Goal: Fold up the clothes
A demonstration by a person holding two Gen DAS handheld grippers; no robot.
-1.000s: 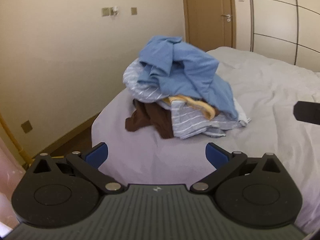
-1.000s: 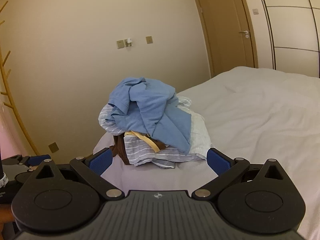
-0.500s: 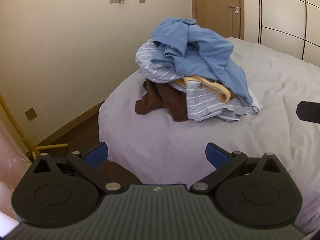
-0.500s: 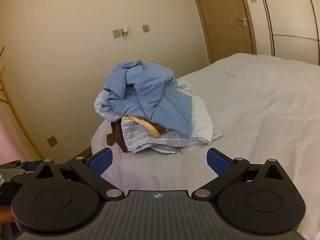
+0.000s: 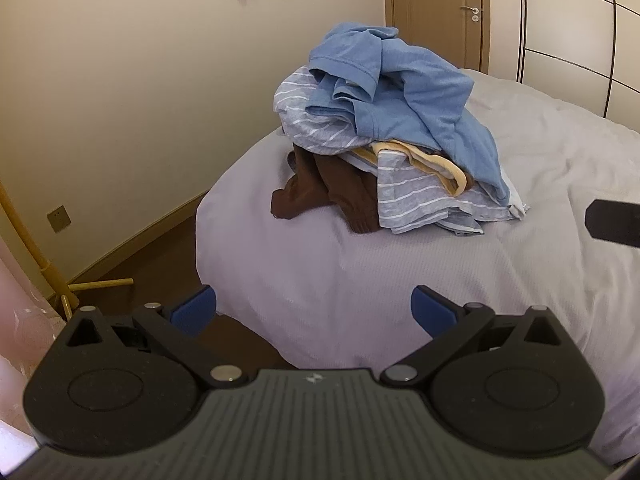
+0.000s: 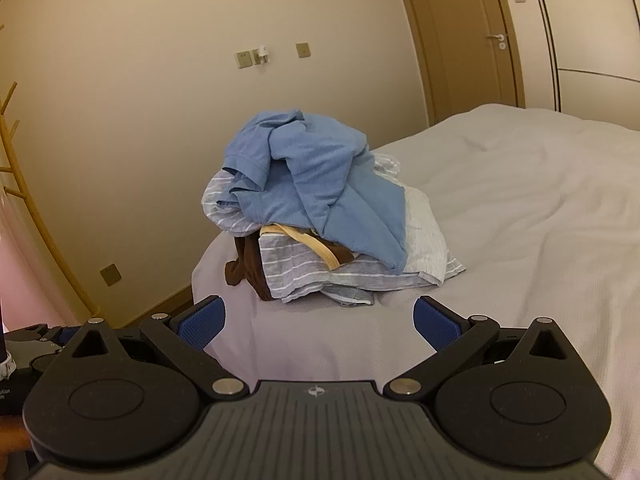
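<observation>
Blue-padded and spread wide, our left gripper (image 5: 314,309) and right gripper (image 6: 319,317) are hovering empty at the bottom of each frame, short of the bed (image 5: 540,240). Mid-frame in both views, the pile of clothes (image 5: 396,132) is sitting on the bed's near corner, close to where the cover is dropping toward the dark floor (image 5: 160,248). The blue shirt (image 6: 316,184) is lying on top of striped (image 6: 304,272), yellow-edged and brown (image 5: 336,196) pieces. We are judging the layers tangled: tugging the top garment is likely dragging the others along, and anything pulled leftward is risking sliding off the edge. Open room is lying to the right, where the bedcover is stretching bare; the wall (image 5: 120,80) is closing in at left.
</observation>
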